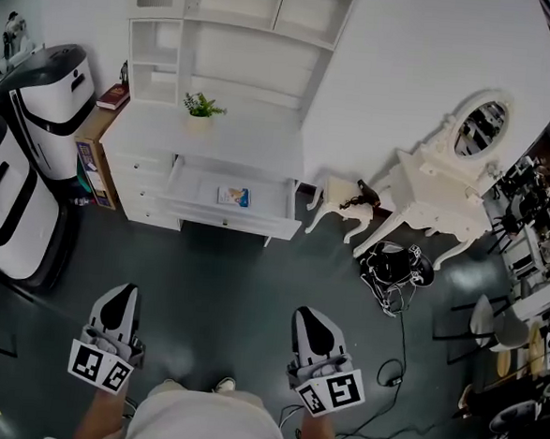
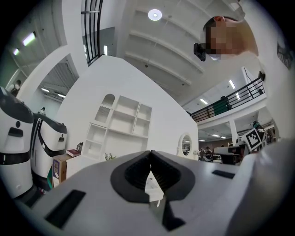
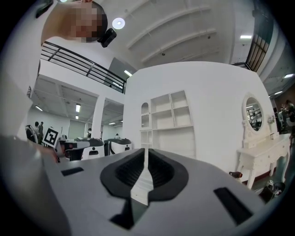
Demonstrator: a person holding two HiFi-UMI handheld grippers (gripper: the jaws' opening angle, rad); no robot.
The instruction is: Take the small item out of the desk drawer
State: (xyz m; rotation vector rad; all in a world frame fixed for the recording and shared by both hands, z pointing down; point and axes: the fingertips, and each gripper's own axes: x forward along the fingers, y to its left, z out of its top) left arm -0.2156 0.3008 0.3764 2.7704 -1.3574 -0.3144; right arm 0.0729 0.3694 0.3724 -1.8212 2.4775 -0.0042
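both tongs are together and hold nothing. the left gripper point(image 1: 122, 295) and the right gripper point(image 1: 309, 318) hang low in front of us, with dark floor point(image 1: 223, 285) between them and the white desk point(image 1: 253, 133). in each gripper view the black pads meet at the tip with nothing pressed between them.

the small item point(image 1: 233, 196), a flat piece with blue print, lies on the bottom of the open drawer point(image 1: 228, 222), near its middle and apart from the walls. the task is at the approach step; no pick has begun.

what could go wrong, in our judgement:
- shut tongs that arrive at the item would push it along the drawer bottom. we open the jaws before descent.
- the item lies flat, so a steep pinch may slip off its edges or scrape the bottom.
- a gripper that strikes the drawer front could drive the drawer inward and cover the item.
- a high approach could knock the potted plant point(image 1: 202, 106), which stands on the desk top just behind the drawer.

surroundings: white machines point(image 1: 41, 94) stand to the left of the desk. a dressing table point(image 1: 427, 192) with an oval mirror point(image 1: 481, 127) stands to the right, and a black cable bundle point(image 1: 396, 265) lies on the floor below it. the straight path to the drawer shows no obstacle. the cables lie off to the right and matter only if we step that way.
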